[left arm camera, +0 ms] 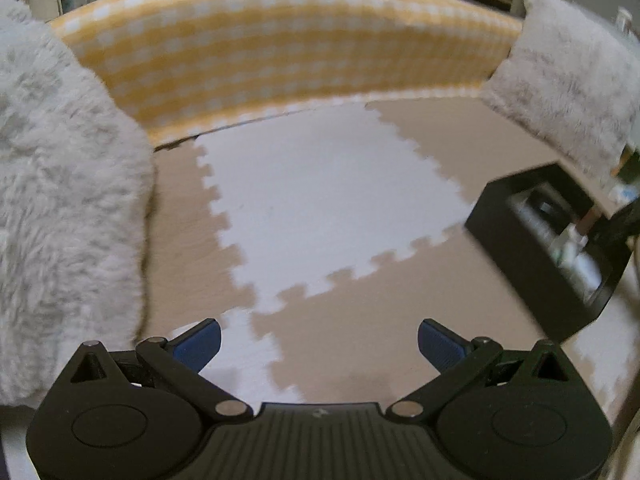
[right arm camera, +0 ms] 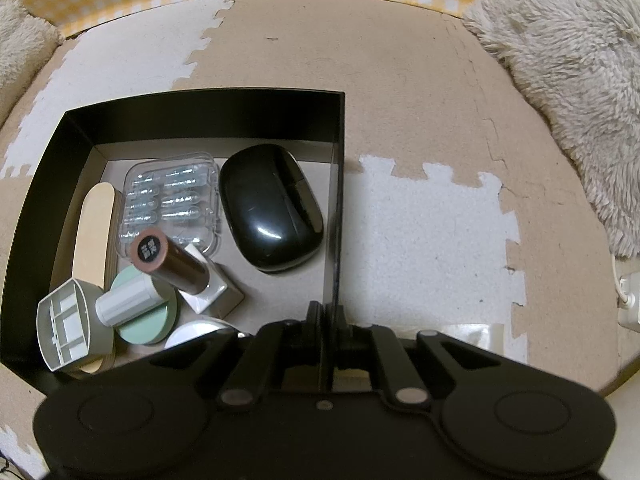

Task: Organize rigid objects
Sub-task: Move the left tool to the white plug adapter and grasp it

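We seem nearly done: our right gripper [right arm camera: 329, 316] pinches the black box [right arm camera: 200, 112] wall, small items packed inside, while our left gripper [left arm camera: 319, 338] gapes empty.

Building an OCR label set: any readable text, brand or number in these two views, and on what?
None legible.
Brown tube in the black box: dark end label with pale characters, too small and blurred to read.
Left gripper: small mark on its body, unreadable.
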Tool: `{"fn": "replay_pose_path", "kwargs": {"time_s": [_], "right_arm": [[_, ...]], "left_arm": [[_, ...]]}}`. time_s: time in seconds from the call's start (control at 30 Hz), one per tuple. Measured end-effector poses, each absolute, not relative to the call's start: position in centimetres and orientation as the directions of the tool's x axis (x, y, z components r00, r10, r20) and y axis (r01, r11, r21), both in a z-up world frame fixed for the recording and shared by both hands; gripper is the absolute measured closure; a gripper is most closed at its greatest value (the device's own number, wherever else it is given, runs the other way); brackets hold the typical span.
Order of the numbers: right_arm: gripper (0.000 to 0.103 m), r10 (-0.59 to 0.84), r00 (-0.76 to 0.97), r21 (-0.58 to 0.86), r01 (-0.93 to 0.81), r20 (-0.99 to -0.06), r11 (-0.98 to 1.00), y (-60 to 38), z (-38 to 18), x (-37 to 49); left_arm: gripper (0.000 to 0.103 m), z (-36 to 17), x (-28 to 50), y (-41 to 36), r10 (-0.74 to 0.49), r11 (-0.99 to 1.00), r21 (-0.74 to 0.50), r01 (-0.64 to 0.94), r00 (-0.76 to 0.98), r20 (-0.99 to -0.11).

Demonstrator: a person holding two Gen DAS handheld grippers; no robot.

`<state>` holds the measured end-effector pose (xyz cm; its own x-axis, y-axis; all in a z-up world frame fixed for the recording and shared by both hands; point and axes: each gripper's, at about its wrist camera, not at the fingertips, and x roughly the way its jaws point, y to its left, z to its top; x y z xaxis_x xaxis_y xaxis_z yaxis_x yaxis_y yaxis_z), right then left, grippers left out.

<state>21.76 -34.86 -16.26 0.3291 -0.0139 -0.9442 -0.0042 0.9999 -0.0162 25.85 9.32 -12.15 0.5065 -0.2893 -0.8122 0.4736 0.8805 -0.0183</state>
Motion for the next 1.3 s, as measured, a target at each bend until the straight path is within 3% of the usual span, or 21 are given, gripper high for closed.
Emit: {"fn": "replay_pose_path", "kwargs": {"time_s": [0.43,0.6,0.73,1.0,1.3], "right_arm": [[0.095,-0.016,0.331,-0.019,-0.005,-0.943,1.0,-34.7,-16.2,21.7],[0.095,-0.016,0.331,-0.018,-0.004,-0.943,1.0,-34.7,-16.2,21.7],[0.095,-0.016,0.331,-0.018,-0.004,-0.943,1.0,-34.7,-16.2,21.7],[0.095,-0.015,0.332,-0.017,-0.004,-0.943,1.0,-34.8,-16.2,21.7],[0.095,-0.015,0.334,-0.019,-0.007,-0.942,1.0,-34.7,-16.2,21.7]], "left_arm": [[0.0,-17.2,27.1,13.6,-0.165,0.899,0.037,0.436,0.416,-0.894],[0.0,-17.5,27.4,13.2,-0.227,0.901,-0.049,0.432,0.371,-0.901],[0.0,-17.1,27.6,12.4,-0.336,0.893,-0.203,0.402,0.296,-0.894],[0.001,-17.3,24.9,5.8,-0.443,0.742,-0.307,0.596,0.091,-0.892],[0.022,-17.8,22.9,2.1,-0.248,0.694,-0.134,0.708,0.061,-0.967]]}}
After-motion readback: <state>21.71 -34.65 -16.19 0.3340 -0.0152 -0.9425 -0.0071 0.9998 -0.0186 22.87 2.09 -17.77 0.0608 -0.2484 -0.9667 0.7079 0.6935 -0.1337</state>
